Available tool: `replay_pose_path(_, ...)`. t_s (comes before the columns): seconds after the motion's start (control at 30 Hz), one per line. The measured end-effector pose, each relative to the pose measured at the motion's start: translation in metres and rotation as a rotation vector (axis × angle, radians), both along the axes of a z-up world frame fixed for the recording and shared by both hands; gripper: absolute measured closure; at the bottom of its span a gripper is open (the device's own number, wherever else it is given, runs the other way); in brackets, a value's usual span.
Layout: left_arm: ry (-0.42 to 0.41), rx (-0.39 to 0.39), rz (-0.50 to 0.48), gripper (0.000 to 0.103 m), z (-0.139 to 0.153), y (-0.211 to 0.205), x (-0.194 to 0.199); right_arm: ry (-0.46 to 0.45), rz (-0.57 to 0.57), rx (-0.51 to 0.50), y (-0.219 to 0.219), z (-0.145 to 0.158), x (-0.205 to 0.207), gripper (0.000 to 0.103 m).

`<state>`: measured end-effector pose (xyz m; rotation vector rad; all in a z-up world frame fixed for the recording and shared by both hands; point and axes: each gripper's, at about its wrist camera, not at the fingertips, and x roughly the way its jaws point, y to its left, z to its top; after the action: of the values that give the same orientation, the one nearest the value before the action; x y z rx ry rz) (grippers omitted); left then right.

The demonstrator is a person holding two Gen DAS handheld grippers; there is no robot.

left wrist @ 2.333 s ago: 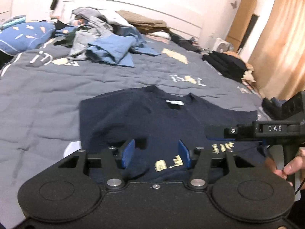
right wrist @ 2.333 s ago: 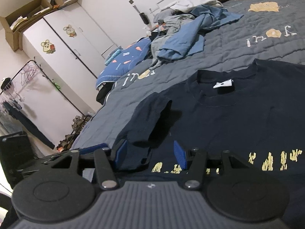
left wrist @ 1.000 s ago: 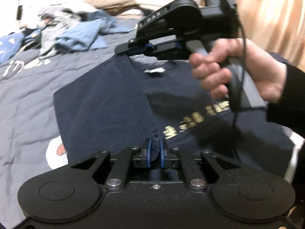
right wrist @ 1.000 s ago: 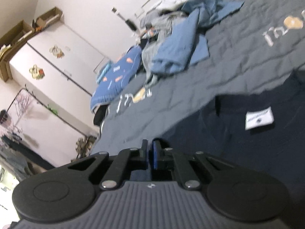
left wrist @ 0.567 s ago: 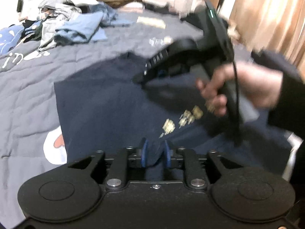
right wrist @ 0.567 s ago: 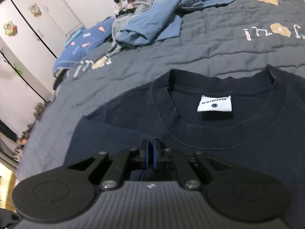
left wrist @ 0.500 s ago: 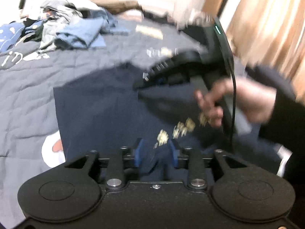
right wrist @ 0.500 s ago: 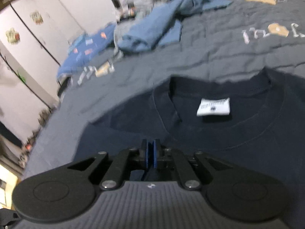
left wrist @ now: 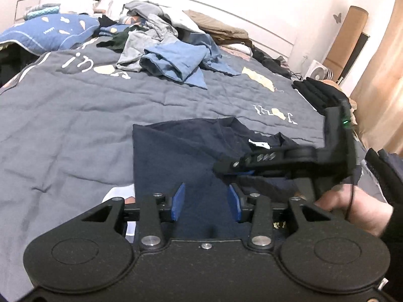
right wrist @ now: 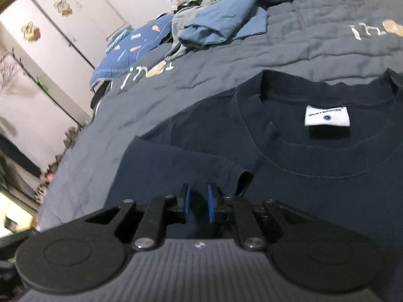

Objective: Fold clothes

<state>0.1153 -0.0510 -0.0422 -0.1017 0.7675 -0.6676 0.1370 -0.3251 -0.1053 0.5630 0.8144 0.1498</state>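
A dark navy T-shirt [left wrist: 181,156] lay flat on the grey quilted bed [left wrist: 63,115], its left side folded inward over the body so that a straight edge ran down the cloth. The white neck label [right wrist: 327,116] sat inside the collar, facing up. The left gripper [left wrist: 206,202] hovered just above the folded panel with its blue pads [left wrist: 178,201] spread apart and nothing pinched between them. The right gripper [right wrist: 198,205], gripped by a hand [left wrist: 352,209] in a dark sleeve, was low over the shirt near the collar; its jaws were opening, parted only narrowly, over the edge of the folded sleeve (whether the pads touched the cloth could not be told). Farther up the bed a heap of blue and grey clothes [left wrist: 173,58] lay crumpled beside a blue patterned pillow [left wrist: 50,31]. White wardrobe doors [right wrist: 83,17] stood beyond the bed.
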Motion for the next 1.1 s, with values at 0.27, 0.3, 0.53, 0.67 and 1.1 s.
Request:
replay_pose_path(0.27,0.010,0.017,-0.057,0.064,-0.004,-0.009,-0.009,-0.091,-0.050,0.042,-0.028,0.038,-0.055,0.077)
replay_pose_path(0.3,0.017,0.019,-0.073,0.064,-0.005,-0.011,-0.011,-0.092,-0.057,0.048,-0.032,0.040,-0.064,0.076)
replay_pose_path(0.53,0.088,0.079,-0.219,0.064,-0.023,-0.041,-0.026,-0.103,-0.170,0.064,-0.062,0.051,-0.133,0.067)
replay_pose_path(0.67,0.136,0.120,-0.275,0.064,-0.036,-0.056,-0.034,-0.106,-0.234,0.042,-0.077,0.052,-0.167,0.067)
replay_pose_path(1.1,0.052,0.014,-0.267,0.058,-0.008,-0.068,-0.052,-0.128,-0.567,-0.049,-0.160,0.051,-0.265,0.066)
